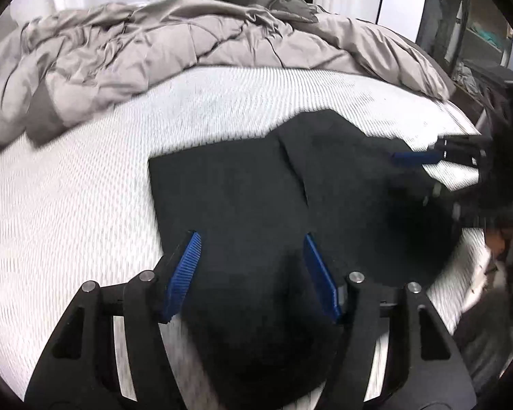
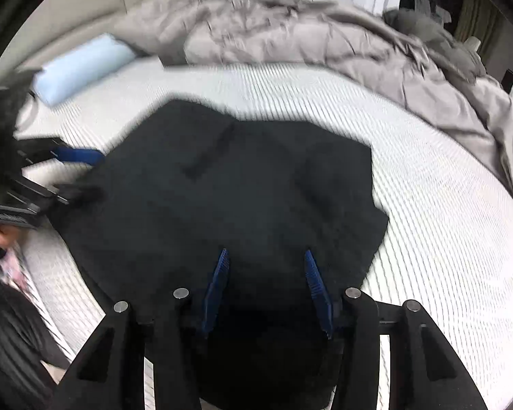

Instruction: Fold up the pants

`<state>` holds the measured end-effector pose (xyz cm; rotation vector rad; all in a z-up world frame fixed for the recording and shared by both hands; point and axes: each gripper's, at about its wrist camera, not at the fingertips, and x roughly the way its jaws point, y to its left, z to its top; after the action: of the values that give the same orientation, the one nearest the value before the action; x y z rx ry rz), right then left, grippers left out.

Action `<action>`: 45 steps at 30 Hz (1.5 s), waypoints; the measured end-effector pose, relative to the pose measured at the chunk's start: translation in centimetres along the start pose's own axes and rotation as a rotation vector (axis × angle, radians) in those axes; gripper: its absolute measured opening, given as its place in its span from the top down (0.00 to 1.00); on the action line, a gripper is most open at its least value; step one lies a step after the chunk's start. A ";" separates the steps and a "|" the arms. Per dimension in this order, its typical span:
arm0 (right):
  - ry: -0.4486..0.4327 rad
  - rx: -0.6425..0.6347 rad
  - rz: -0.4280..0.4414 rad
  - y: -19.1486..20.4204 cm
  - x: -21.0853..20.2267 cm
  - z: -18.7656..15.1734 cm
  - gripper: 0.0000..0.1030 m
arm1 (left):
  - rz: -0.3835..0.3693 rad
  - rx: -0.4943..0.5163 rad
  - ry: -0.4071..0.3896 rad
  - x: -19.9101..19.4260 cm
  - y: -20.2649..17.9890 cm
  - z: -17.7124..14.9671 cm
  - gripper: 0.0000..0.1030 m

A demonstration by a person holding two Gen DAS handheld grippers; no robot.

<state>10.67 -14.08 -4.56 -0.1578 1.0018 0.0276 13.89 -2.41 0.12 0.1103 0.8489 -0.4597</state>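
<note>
Black pants (image 1: 256,188) lie folded into a flat block on the white ribbed mattress (image 1: 68,205). A seam or fold edge runs across their top. My left gripper (image 1: 251,235) is open, its blue pads spread just above the near part of the pants. My right gripper (image 2: 265,253) is open too, held over the near edge of the pants (image 2: 239,188). The right gripper also shows in the left wrist view (image 1: 417,159) at the far right edge of the pants. The left gripper shows in the right wrist view (image 2: 78,155) at the left edge.
A crumpled grey duvet (image 1: 171,44) is heaped along the far side of the bed. A pale blue pillow (image 2: 78,68) lies at the far left in the right wrist view. Shelves and furniture (image 1: 478,34) stand beyond the bed's right side.
</note>
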 end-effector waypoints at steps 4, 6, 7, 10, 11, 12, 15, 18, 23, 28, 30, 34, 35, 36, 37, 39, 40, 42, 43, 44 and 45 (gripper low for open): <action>0.071 -0.046 -0.016 1.5 5.2 2.6 0.54 | 0.024 0.013 0.091 5.2 1.3 2.5 0.46; 0.126 -0.092 -0.114 1.2 7.2 2.0 0.54 | -0.006 -0.009 0.077 5.1 2.2 2.0 0.45; 0.129 -0.096 -0.166 0.5 6.7 1.2 0.54 | -0.010 -0.016 0.071 4.3 2.8 1.4 0.44; 0.111 -0.015 -0.114 -3.0 3.9 -0.9 0.56 | 0.043 -0.033 0.067 2.5 3.6 1.1 0.45; 0.092 0.011 -0.092 -3.7 2.7 -1.1 0.56 | 0.049 -0.036 0.053 1.9 4.0 1.3 0.45; 0.080 0.030 -0.085 -4.2 1.7 -1.2 0.55 | 0.039 -0.053 0.017 1.3 4.7 2.0 0.45; -0.010 0.163 -0.020 -6.3 -0.3 -0.5 0.53 | 0.021 -0.116 0.000 2.4 6.2 4.3 0.45; -0.018 0.201 -0.018 -6.7 1.8 1.1 0.53 | 0.023 -0.123 0.069 5.5 6.5 4.8 0.43; 0.101 0.044 -0.229 -5.9 5.4 0.6 0.51 | 0.038 -0.172 0.086 5.6 8.2 3.1 0.35; 0.040 0.269 0.042 -9.8 0.9 -2.3 0.46 | 0.088 -0.165 0.059 0.3 6.8 0.1 0.36; 0.026 0.315 0.151 -10.4 0.0 -3.2 0.39 | 0.074 -0.161 0.068 -1.0 5.7 -1.0 0.36; 0.072 0.400 0.317 -10.8 0.8 -5.3 0.36 | 0.037 -0.151 0.114 -1.4 3.3 -2.9 0.36; 0.084 0.406 0.322 -10.5 0.9 -6.1 0.36 | 0.035 -0.151 0.123 -1.3 2.9 -3.3 0.39; 0.092 0.426 0.351 -10.4 1.0 -6.6 0.36 | 0.030 -0.158 0.122 -1.4 2.5 -3.8 0.43; 0.087 0.458 0.383 -10.5 1.1 -7.0 0.37 | 0.022 -0.169 0.123 -1.4 2.4 -4.0 0.45; 0.083 0.462 0.401 -10.6 1.5 -7.1 0.43 | 0.007 -0.187 0.115 -1.6 2.3 -4.1 0.56; 0.081 0.454 0.397 -10.4 1.5 -7.1 0.47 | 0.011 -0.179 0.112 -1.6 2.2 -4.1 0.58; 0.070 0.432 0.388 -9.9 1.4 -6.8 0.60 | 0.019 -0.174 0.103 -1.5 2.0 -3.8 0.61; 0.060 0.429 0.385 -9.7 1.4 -6.4 0.62 | 0.025 -0.172 0.101 -1.3 2.1 -3.5 0.61; 0.053 0.426 0.375 -9.7 1.5 -6.0 0.66 | 0.042 -0.173 0.095 -0.9 2.2 -3.1 0.62; 0.038 0.424 0.361 -9.5 1.5 -5.5 0.68 | 0.051 -0.181 0.089 -0.6 2.5 -2.7 0.62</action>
<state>7.83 -24.36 -7.57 0.4120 1.0419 0.1405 12.73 0.77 -1.43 -0.0145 0.9695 -0.3302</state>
